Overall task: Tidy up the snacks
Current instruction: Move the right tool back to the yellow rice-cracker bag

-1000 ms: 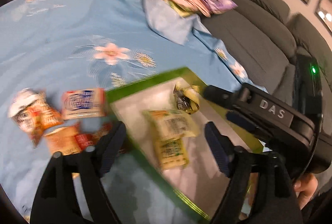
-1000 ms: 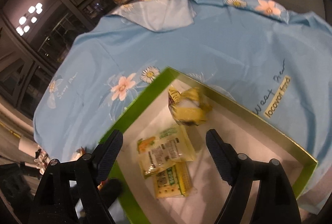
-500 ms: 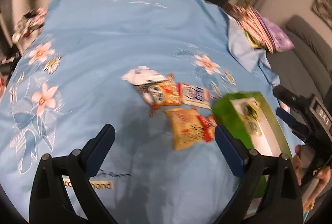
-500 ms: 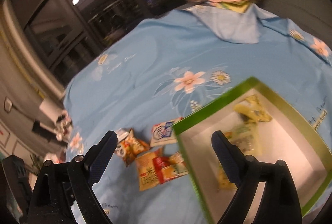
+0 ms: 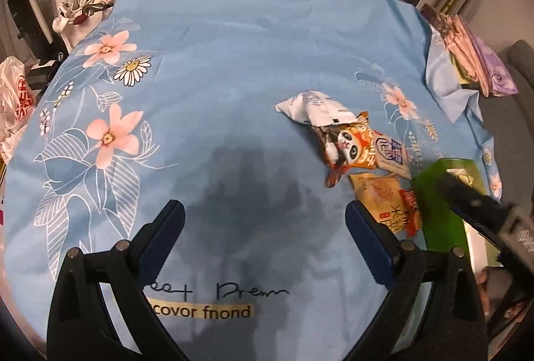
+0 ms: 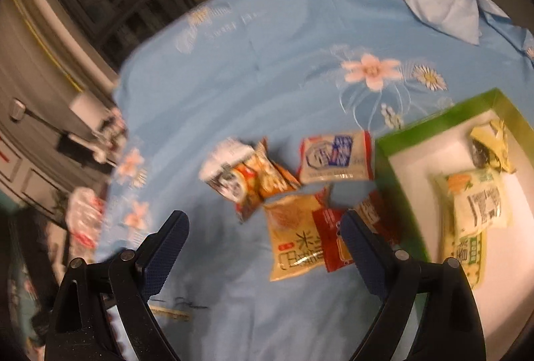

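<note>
The left gripper (image 5: 265,222) and right gripper (image 6: 263,232) are both hanging wide open, gripping nothing, over the light blue flowered cloth (image 5: 233,60). Beyond the right gripper, yellow, red, orange and white snack packets (image 6: 293,237) are lying clustered, just left of the green-rimmed white tray (image 6: 434,117) holding pale green packets (image 6: 477,204).

Looked down from both wrists over the blue tablecloth (image 5: 253,67); shared the loose snack packets (image 6: 300,194) and green tray (image 6: 434,124).

Lt-blue floral cloth (image 5: 233,60); green-rimmed box (image 6: 434,120) w/ white inside.
</note>
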A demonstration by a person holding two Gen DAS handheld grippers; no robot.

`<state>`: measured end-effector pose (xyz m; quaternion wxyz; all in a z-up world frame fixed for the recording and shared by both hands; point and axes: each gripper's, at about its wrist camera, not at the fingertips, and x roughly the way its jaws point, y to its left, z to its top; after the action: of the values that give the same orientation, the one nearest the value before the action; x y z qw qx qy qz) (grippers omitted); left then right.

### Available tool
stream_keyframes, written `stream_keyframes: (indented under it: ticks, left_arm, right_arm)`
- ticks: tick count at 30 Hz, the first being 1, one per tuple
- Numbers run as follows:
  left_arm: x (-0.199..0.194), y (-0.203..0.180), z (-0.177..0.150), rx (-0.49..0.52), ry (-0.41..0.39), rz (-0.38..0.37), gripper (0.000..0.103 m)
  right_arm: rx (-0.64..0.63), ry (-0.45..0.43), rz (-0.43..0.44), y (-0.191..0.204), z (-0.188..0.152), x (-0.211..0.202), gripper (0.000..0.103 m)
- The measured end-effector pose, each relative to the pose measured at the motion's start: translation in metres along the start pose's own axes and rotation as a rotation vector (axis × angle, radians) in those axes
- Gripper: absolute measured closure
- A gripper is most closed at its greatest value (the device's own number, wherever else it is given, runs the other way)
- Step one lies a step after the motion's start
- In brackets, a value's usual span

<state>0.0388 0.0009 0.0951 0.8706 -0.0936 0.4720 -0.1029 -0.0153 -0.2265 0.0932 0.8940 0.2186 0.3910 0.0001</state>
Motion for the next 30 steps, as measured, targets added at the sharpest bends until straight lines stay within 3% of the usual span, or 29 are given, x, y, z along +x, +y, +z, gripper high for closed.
stream_keyframes:
  ticks: [6,11,13,20,24,30]
  left_arm:
    - [-0.002,0.007,0.0,-0.013,0.004,-0.002,0.006]
    - [-0.006,0.005,-0.002,0.0,0.0,-0.001,0.006]
    - [-0.007,0.005,-0.002,0.008,-0.003,0.0,0.006]
    - [-0.011,0.009,-0.003,0.0,-0.008,-0.016,0.006]
    - [-0.013,0.013,-0.001,-0.003,-0.013,-0.011,0.006]
    - [-0.017,0.019,0.0,-0.024,-0.021,-0.004,0.006]
  right_arm:
    - [-0.071,0.038,-0.149,0.004,-0.004,0.032,0.011]
    - [-0.094,0.085,-0.175,0.001,-0.005,0.054,0.011]
    - [-0.115,0.081,-0.234,0.004,-0.006,0.06,0.011]
    - [-0.188,0.097,-0.302,0.01,-0.009,0.079,0.011]
    - [-0.219,0.094,-0.334,0.015,-0.013,0.08,0.026]
    - [-0.284,0.068,-0.289,0.032,-0.02,0.071,0.048]
